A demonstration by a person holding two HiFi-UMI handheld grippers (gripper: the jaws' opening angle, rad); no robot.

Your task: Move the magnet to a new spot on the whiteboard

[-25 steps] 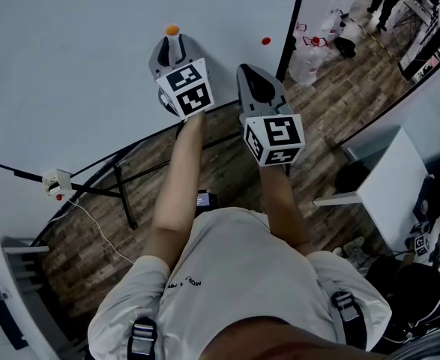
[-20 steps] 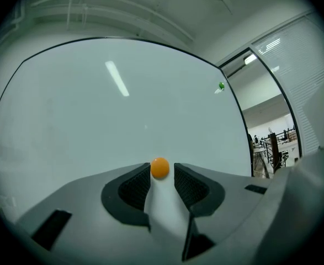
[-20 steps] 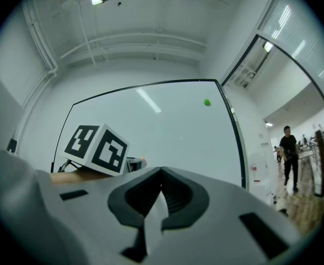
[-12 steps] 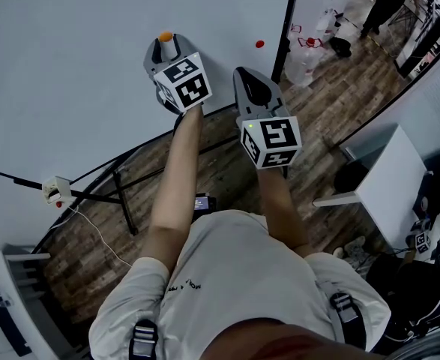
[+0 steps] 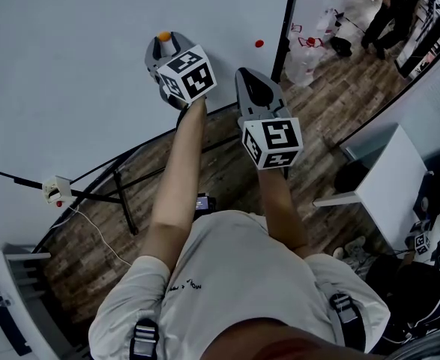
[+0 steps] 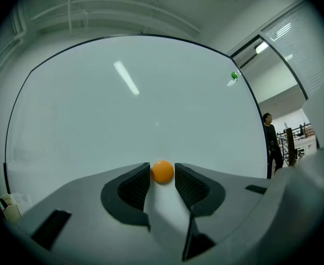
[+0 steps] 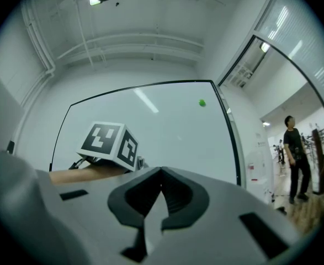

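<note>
- Orange magnet (image 6: 162,171): seated on whiteboard (image 6: 123,109), between tips of left gripper (image 6: 162,169).
- Left jaws: just opened wide, magnet not clamped.
- Right gripper (image 7: 160,173): jaws closed together, nothing held.

Office-like lab space, large whiteboard (image 5: 70,66), wood-plank floor (image 5: 227,169), white desk (image 5: 388,190)

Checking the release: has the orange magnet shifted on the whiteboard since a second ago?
No. The orange magnet stays equally far left of the red dot.
</note>
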